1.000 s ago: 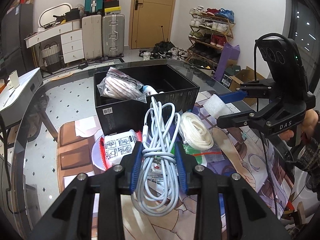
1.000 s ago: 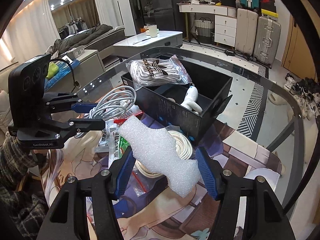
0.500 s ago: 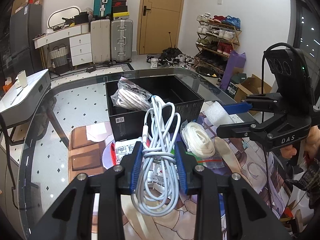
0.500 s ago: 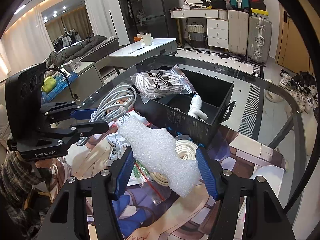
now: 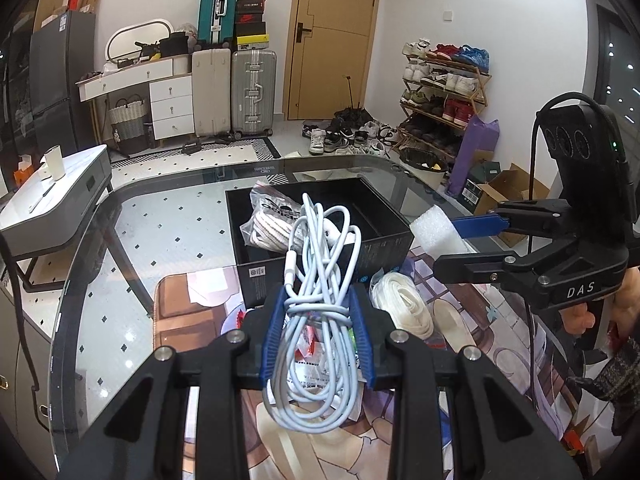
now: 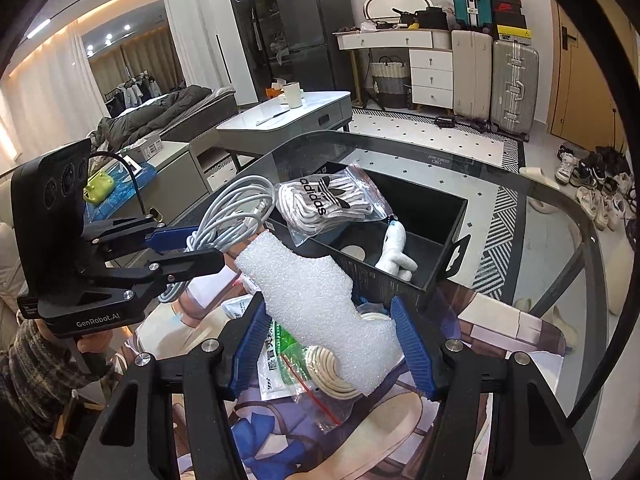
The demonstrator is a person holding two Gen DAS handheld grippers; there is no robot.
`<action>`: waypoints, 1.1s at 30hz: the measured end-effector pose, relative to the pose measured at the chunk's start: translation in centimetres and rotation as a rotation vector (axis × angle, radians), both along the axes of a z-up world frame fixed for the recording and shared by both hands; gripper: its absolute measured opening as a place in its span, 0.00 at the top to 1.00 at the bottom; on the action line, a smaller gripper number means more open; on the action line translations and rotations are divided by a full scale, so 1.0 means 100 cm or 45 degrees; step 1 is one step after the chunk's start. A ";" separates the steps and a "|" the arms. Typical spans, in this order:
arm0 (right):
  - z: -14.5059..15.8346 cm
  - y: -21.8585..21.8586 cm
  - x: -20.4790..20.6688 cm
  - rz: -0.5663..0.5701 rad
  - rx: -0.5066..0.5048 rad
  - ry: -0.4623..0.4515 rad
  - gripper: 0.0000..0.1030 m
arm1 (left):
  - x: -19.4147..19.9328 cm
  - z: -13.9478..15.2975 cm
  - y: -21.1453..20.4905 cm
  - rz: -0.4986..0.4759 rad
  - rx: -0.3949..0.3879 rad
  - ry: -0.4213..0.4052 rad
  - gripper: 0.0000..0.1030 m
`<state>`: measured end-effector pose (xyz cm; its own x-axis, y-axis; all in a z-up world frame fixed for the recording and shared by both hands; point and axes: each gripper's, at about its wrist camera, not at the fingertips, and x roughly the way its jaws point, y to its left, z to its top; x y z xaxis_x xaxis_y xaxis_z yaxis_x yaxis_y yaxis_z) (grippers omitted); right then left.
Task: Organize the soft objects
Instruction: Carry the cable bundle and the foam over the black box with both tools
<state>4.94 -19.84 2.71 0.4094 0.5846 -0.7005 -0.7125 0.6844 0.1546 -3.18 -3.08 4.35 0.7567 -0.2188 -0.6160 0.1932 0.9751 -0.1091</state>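
My left gripper (image 5: 317, 334) is shut on a coiled white cable (image 5: 320, 280), lifted above the table in front of the black box (image 5: 320, 236). In the right wrist view the same cable (image 6: 236, 216) shows in the left gripper (image 6: 188, 246) at the left. My right gripper (image 6: 330, 344) is shut on a white foam piece (image 6: 320, 304), held up near the box's (image 6: 400, 276) near wall. From the left wrist view the foam piece (image 5: 436, 230) juts out of the right gripper (image 5: 472, 240). Inside the box lie a bagged bundle of white laces (image 6: 324, 204) and a small white plush toy (image 6: 396, 252).
On the printed mat (image 5: 472, 344) lie a coil of white flat cord (image 5: 400, 304), a green-and-white packet (image 6: 280, 356) and a clear zip bag (image 6: 316, 400). The round glass table's edge (image 6: 592, 216) curves at the right. A person's hand (image 5: 580, 316) and sleeve hold the right gripper.
Both grippers have risen a little with their loads; the box and table items sit lower and farther in both views. Neither grip has changed.
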 end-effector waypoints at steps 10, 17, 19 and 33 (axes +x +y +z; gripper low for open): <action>0.015 -0.003 0.008 -0.034 0.039 -0.034 0.39 | 0.007 0.014 0.004 0.028 0.021 -0.038 0.70; 0.023 -0.004 0.015 -0.053 0.059 -0.039 0.39 | 0.017 0.021 0.002 0.024 0.037 -0.052 0.70; 0.024 -0.004 0.019 -0.053 0.063 -0.033 0.39 | 0.019 0.023 0.002 0.028 0.043 -0.055 0.70; 0.026 -0.007 0.043 -0.093 0.089 -0.020 0.39 | 0.039 0.031 0.004 0.045 0.044 -0.063 0.70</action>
<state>9.21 -20.51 5.34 0.4637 0.6000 -0.6520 -0.6638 0.7226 0.1929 0.71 -2.70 7.45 0.7932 -0.1709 -0.5845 0.1631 0.9844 -0.0664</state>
